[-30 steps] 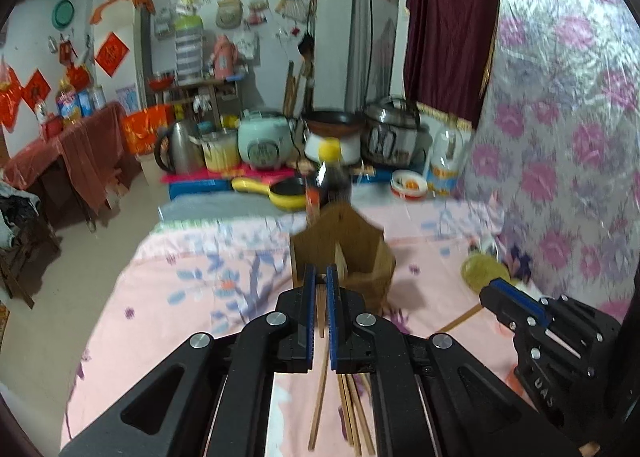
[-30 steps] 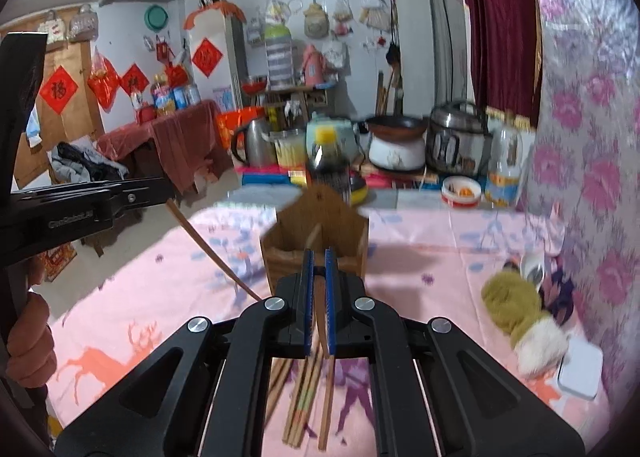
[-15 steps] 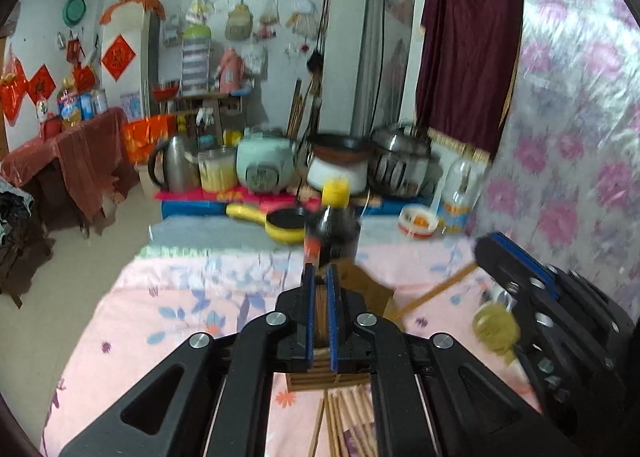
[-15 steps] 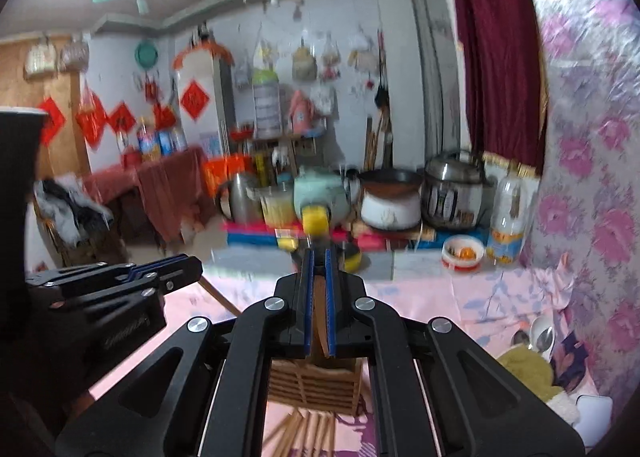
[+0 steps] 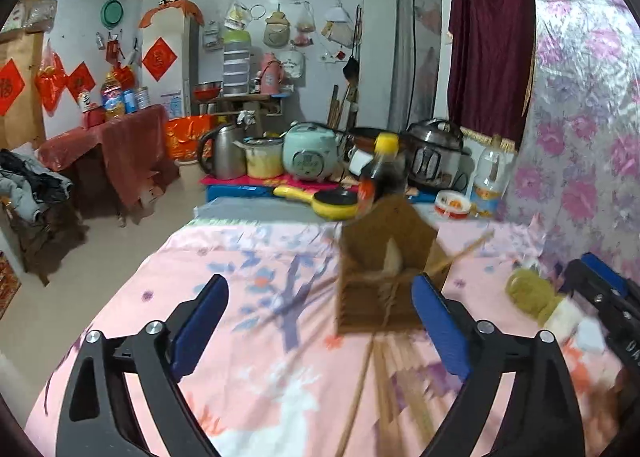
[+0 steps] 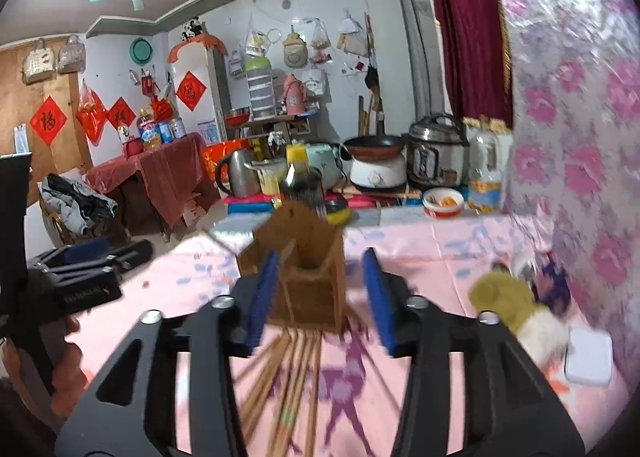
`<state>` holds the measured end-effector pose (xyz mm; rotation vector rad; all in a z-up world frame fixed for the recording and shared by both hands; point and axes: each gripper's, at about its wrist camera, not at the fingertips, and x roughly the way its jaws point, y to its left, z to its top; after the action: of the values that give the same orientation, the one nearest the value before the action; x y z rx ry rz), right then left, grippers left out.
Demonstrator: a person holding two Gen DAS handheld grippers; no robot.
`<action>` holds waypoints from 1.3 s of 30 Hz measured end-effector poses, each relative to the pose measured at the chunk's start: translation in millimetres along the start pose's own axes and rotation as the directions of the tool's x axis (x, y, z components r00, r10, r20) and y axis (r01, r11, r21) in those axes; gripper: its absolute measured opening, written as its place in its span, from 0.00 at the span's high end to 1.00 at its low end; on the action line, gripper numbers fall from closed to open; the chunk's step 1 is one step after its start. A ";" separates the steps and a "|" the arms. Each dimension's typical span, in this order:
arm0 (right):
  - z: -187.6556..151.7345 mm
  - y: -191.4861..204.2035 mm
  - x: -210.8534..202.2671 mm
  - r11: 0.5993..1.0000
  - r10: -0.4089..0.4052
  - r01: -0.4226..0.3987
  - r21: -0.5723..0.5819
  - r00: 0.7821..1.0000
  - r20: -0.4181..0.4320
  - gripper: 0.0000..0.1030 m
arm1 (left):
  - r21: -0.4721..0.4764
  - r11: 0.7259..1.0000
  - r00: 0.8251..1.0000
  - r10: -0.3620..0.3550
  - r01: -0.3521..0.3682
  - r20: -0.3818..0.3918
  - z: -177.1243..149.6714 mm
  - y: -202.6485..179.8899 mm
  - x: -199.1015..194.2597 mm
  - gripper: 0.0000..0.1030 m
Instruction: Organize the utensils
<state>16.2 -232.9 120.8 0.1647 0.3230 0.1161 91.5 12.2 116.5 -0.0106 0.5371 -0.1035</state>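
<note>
A wooden utensil holder (image 5: 384, 269) stands on the pink tablecloth, with chopsticks leaning out of it. It also shows in the right wrist view (image 6: 308, 277). Several loose chopsticks (image 5: 384, 381) lie on the cloth in front of it, also seen in the right wrist view (image 6: 288, 381). My left gripper (image 5: 320, 321) is open and empty, just short of the holder. My right gripper (image 6: 320, 297) is open and empty, its fingers on either side of the holder's front. Both views are motion-blurred.
A dark sauce bottle (image 5: 380, 173) stands behind the holder. A yellow-green sponge (image 6: 504, 301) and a white box (image 6: 588, 357) lie at the right. Cookers, a kettle (image 5: 224, 153) and a yellow pan (image 5: 332, 203) sit at the table's far end. A flowered wall (image 5: 580, 137) runs along the right.
Both grippers were shut on a chopstick each and raised over the holder. Now both are open and empty, lowered in front of it, and chopsticks stand in the holder.
</note>
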 end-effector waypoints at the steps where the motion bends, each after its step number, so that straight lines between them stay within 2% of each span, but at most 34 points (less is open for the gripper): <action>1: -16.7 -5.7 -3.3 1.000 -0.005 0.006 0.008 1.000 -0.008 0.45 | -0.004 1.000 1.000 0.000 0.000 -0.018 -16.9 6.6 -0.3 0.09; 3: -42.1 -13.8 -1.7 1.000 -0.008 0.009 0.020 1.000 -0.028 0.36 | -0.016 1.000 0.999 -0.017 0.016 -0.048 -38.2 17.4 4.8 0.08; 4: -54.1 -18.9 3.2 1.000 -0.013 0.014 0.028 0.999 -0.053 0.35 | -0.026 0.999 0.997 -0.033 0.031 -0.071 -53.3 25.4 11.0 0.08; 6: -69.9 -29.7 22.9 0.998 -0.041 0.050 0.047 0.983 -0.182 0.35 | -0.059 0.997 0.992 -0.047 0.041 -0.121 -80.7 43.1 26.9 0.09; 7: -71.8 -34.4 29.1 0.997 -0.020 0.035 0.071 0.977 -0.211 0.35 | -0.067 0.998 0.973 -0.015 -0.001 -0.232 -90.5 51.1 41.7 0.11; 8: -74.2 -41.0 34.7 0.994 0.013 0.015 0.113 0.972 -0.236 0.35 | -0.080 0.997 0.966 -0.037 0.016 -0.258 -91.8 56.5 46.3 0.14; 10: -76.3 -51.5 40.7 0.982 0.073 -0.021 0.188 0.960 -0.271 0.35 | -0.146 0.988 0.968 -0.075 0.040 -0.239 -88.0 67.8 45.2 0.14; 12: -77.6 -51.9 39.7 0.981 0.077 -0.024 0.192 0.959 -0.273 0.35 | -0.152 0.986 0.965 -0.100 0.064 -0.244 -88.3 69.1 44.4 0.14; 17: -84.3 -38.5 42.1 0.994 0.016 0.017 0.108 0.955 -0.297 0.35 | -0.057 0.995 0.956 -0.096 0.084 -0.278 -95.1 45.9 45.6 0.14; 21: -88.7 -30.4 42.9 0.997 0.013 0.014 0.079 0.945 -0.327 0.35 | 0.035 0.991 0.938 -0.108 0.126 -0.330 -109.3 15.8 53.5 0.14; 27: -96.7 -27.7 41.4 0.998 0.019 0.006 0.067 0.931 -0.365 0.35 | 0.151 0.980 0.909 -0.058 0.131 -0.413 -132.9 -7.2 65.5 0.16; 28: -98.3 -27.4 41.9 0.998 0.017 0.008 0.064 0.928 -0.372 0.35 | 0.158 0.978 0.904 -0.054 0.132 -0.425 -135.2 -7.7 67.8 0.19; 30: -99.7 -26.0 43.4 0.998 0.012 0.011 0.056 0.924 -0.381 0.35 | 0.173 0.974 0.884 -0.049 0.145 -0.465 -141.6 -10.9 75.6 0.36; 31: -99.8 -25.3 44.0 0.999 0.008 0.012 0.052 0.924 -0.383 0.35 | 0.175 0.973 0.876 -0.048 0.149 -0.480 -143.3 -11.5 79.7 0.40; 32: -100.1 -25.1 44.4 0.999 0.004 0.016 0.048 0.923 -0.384 0.35 | 0.177 0.972 0.867 -0.046 0.152 -0.496 -145.8 -11.6 83.1 0.51; 33: -100.2 -25.5 44.6 0.999 0.002 0.018 0.049 0.923 -0.386 0.35 | 0.171 0.972 0.863 -0.056 0.163 -0.503 -146.7 -11.2 84.1 0.54; 34: -100.4 -25.9 45.0 0.999 0.003 0.018 0.050 0.922 -0.387 0.35 | 0.165 0.971 0.863 -0.069 0.174 -0.500 -146.2 -10.8 83.1 0.57; 36: -100.2 -27.4 45.7 0.998 0.002 0.021 0.056 0.921 -0.390 0.35 | 0.157 0.969 0.858 -0.085 0.189 -0.506 -147.3 -10.2 84.6 0.73; 37: -100.2 -28.0 46.0 0.998 0.001 0.023 0.057 0.920 -0.392 0.35 | 0.160 0.970 0.860 -0.079 0.183 -0.503 -146.7 -10.5 85.2 0.78; 38: -100.5 -28.3 46.5 0.998 0.001 0.024 0.058 0.919 -0.394 0.35 | 0.162 0.972 0.863 -0.070 0.172 -0.500 -145.9 -9.4 86.0 0.88; 39: -100.6 -28.8 47.0 0.998 0.001 0.025 0.060 0.918 -0.396 0.35 | 0.153 0.976 0.865 -0.061 0.156 -0.498 -144.3 -6.1 87.0 0.92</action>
<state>30.3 -240.2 7.2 0.2023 0.7343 0.1268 91.4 -0.2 -51.7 0.1761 1.0386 -0.2730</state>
